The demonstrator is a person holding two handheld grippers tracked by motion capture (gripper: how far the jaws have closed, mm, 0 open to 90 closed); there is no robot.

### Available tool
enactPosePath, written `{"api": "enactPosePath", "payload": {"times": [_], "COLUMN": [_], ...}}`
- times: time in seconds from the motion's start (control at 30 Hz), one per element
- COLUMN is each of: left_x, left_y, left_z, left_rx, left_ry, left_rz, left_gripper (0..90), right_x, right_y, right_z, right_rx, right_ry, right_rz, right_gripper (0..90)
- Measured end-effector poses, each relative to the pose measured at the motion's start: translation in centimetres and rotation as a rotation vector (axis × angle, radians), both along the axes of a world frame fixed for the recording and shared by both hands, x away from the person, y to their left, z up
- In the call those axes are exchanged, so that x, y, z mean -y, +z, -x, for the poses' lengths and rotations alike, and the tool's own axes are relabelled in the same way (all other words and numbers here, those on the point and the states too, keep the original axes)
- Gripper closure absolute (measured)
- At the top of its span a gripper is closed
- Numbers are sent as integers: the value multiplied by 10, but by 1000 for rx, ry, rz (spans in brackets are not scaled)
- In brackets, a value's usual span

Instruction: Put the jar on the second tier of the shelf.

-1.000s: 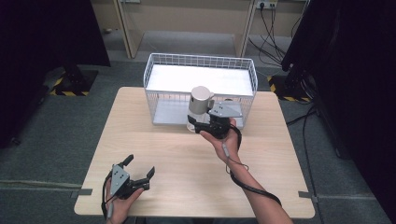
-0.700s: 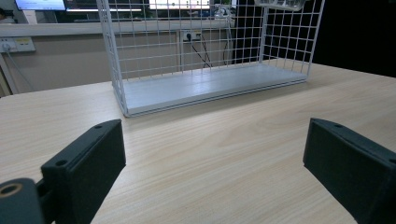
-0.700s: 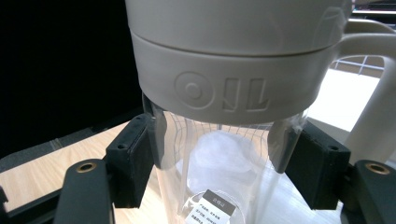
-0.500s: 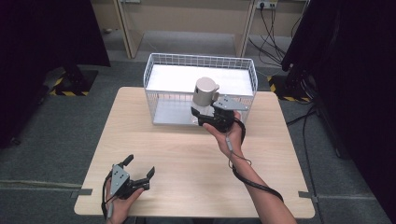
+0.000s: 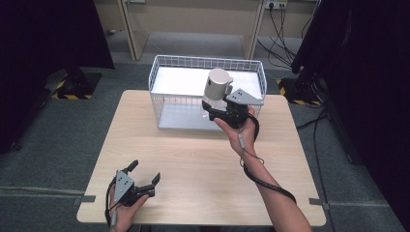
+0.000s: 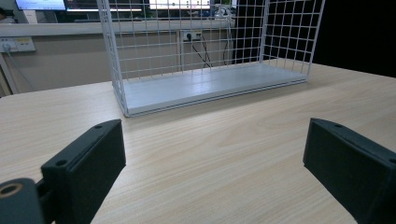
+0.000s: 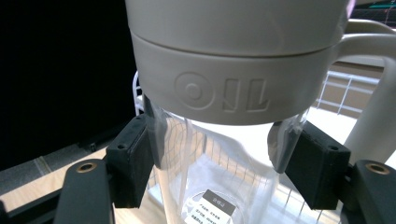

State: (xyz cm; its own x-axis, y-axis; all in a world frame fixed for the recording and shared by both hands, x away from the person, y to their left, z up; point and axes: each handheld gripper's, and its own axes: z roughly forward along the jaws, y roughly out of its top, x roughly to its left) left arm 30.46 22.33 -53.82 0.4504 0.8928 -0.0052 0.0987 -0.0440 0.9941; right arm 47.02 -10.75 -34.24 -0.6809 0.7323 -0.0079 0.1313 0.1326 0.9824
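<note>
A clear oil bottle with a beige-grey lid and handle (image 5: 217,87) hangs in the air over the front edge of the white wire basket (image 5: 167,77). My right gripper (image 5: 215,110) is shut on its clear body just below the lid. In the right gripper view the lid (image 7: 233,56) reads "OIL" and both pads (image 7: 133,158) press the clear wall. My left gripper (image 5: 143,174) rests low at the table's near left corner, open, with nothing between its fingers (image 6: 88,158).
The basket (image 6: 205,84) stands at the far middle of the wooden table (image 5: 193,159), its white floor bare. Grey carpet surrounds the table. Dark curtains hang at both sides, and cables lie on the floor at the back right.
My right gripper has lifted the oil bottle higher and carried it slightly right along the basket's front. The left gripper has stayed put.
</note>
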Motion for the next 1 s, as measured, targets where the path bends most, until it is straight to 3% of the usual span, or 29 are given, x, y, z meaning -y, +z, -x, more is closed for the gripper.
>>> {"api": "enactPosePath", "payload": {"times": [0.6, 1.0], "left_x": [0, -1], "left_y": [0, 0], "left_z": [0, 0], "left_rx": [0, 1], "left_ry": [0, -2], "left_rz": [2, 9], "left_gripper": [52, 52], "right_x": [5, 5], "right_y": [24, 34], "right_z": [-19, -40], "right_rx": [-2, -14], "right_ry": [-54, -97], "right_rz": [1, 7], "right_gripper": [311, 311]}}
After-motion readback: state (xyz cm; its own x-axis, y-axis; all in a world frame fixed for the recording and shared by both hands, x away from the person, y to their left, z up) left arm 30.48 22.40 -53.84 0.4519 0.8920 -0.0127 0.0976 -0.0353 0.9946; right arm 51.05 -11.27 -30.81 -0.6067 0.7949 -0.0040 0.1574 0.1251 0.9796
